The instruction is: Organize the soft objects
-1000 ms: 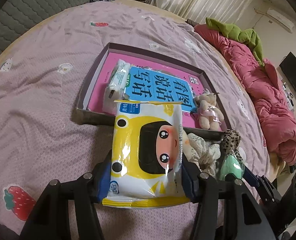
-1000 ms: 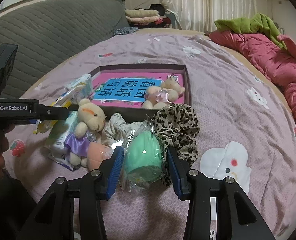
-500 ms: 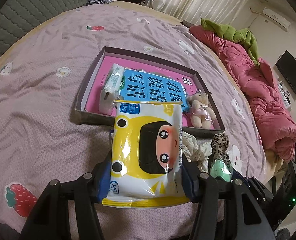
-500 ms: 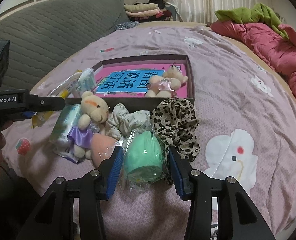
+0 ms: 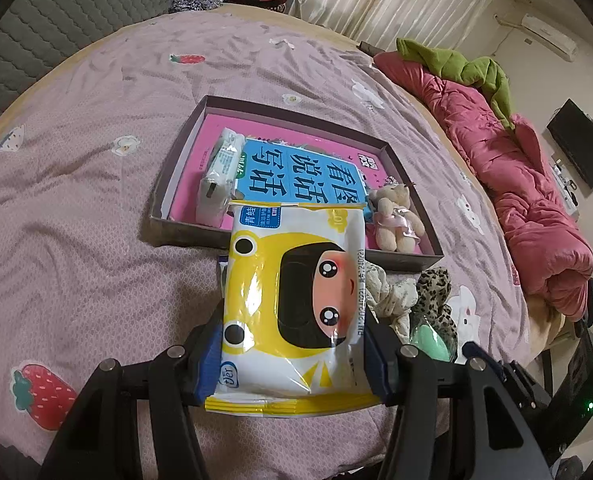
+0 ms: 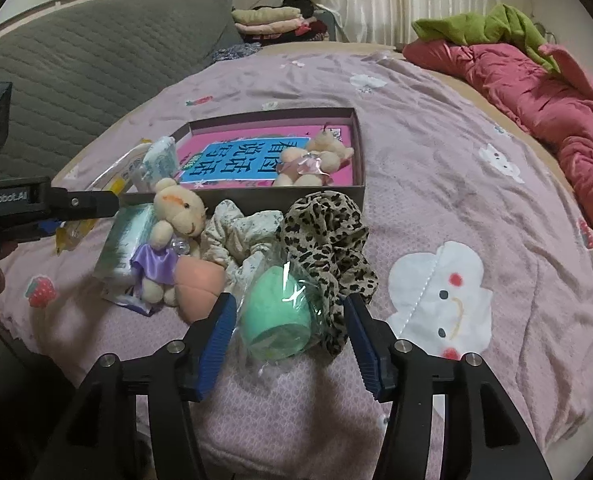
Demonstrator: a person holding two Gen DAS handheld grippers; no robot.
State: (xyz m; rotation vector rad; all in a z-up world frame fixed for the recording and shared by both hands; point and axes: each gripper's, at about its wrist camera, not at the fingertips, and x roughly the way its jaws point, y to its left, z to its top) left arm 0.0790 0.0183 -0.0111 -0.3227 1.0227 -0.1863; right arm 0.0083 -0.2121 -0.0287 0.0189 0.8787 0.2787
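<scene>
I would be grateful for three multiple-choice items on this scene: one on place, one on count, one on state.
1. The pink-dressed bear lies: A in the box; B on a chair; C in a gripper.
2. Teddy bears in view: A one; B two; C four.
3. The left gripper is: A open; B shut on the yellow wipes pack; C shut on a cup.
Answers: A, the box walls surround it; B, a purple-dressed bear lies outside; B, both fingers press the pack's sides.
</scene>
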